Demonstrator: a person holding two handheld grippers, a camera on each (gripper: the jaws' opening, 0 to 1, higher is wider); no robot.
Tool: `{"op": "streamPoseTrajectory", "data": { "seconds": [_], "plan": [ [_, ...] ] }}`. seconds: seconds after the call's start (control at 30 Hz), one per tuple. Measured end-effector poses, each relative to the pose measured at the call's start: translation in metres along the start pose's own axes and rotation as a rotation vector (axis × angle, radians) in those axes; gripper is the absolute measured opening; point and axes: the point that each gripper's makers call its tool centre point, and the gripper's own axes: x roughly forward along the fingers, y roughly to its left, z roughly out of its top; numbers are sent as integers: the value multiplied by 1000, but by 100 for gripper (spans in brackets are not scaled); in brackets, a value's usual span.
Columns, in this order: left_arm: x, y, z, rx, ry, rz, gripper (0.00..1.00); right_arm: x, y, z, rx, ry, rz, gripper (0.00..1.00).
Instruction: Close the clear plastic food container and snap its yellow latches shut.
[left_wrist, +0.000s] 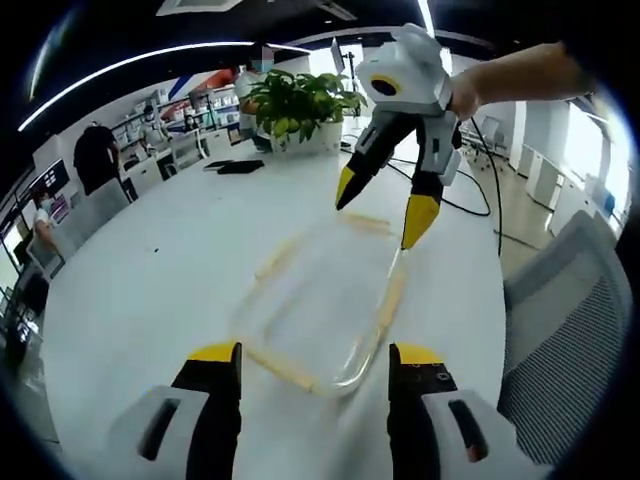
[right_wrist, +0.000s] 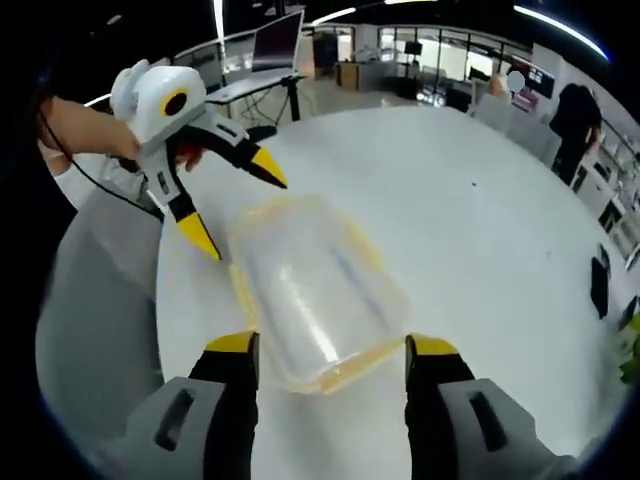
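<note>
On the white tabletop (left_wrist: 150, 270), near its curved edge by a grey mesh chair (left_wrist: 570, 330), sits the clear plastic food container (left_wrist: 320, 300), also seen in the right gripper view (right_wrist: 315, 290). Lid appears to be on top; whether it is fully seated cannot be told. Yellow latches (left_wrist: 390, 300) run along its sides, pale and blurred in the left gripper view; a yellow latch edge (right_wrist: 345, 378) shows at the near end in the right gripper view. Whether the latches are snapped down cannot be told.

Left gripper (left_wrist: 315, 365): jaws wide apart, yellow-tipped, one on each side of the container's near end, gripping nothing. Same gripper appears in the right gripper view (right_wrist: 235, 205), held by a hand (right_wrist: 85, 130), jaws spread, tips hanging just over the container's far corner; contact cannot be told.

Right gripper (right_wrist: 330, 358): jaws wide, flanking the container's near end, holding nothing. In the left gripper view it (left_wrist: 385, 205) comes in from the upper right, held by a hand (left_wrist: 470, 90), jaws spread, tips hovering at the container's far end.

Toward the far edge of the tabletop stand a potted green plant (left_wrist: 300, 105) and a dark flat object (left_wrist: 240, 166). A black cable (left_wrist: 480, 205) trails along the tabletop's right edge. People (left_wrist: 95, 155) stand in the office background.
</note>
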Motion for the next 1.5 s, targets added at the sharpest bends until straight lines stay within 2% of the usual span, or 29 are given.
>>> {"op": "streamPoseTrajectory", "data": {
  "seconds": [0.2,0.43,0.6,0.87,1.13,1.5],
  "plan": [
    [3,-1,-6,-26,5,3,54,0,0,-4,15,-35,-49,57],
    [6,-2,-10,-54,-3,14,52,0,3,-6,41,-70,-68,56],
    [8,-1,-12,-64,-9,24,49,3,5,-12,37,-72,-80,53],
    [8,0,-11,-83,-26,31,47,4,4,-11,56,-101,-106,54],
    [7,0,-11,-87,-28,26,45,4,5,-11,62,-100,-116,54],
    [-2,11,-21,-88,-7,28,45,15,10,2,59,-106,-110,54]
  ]
}}
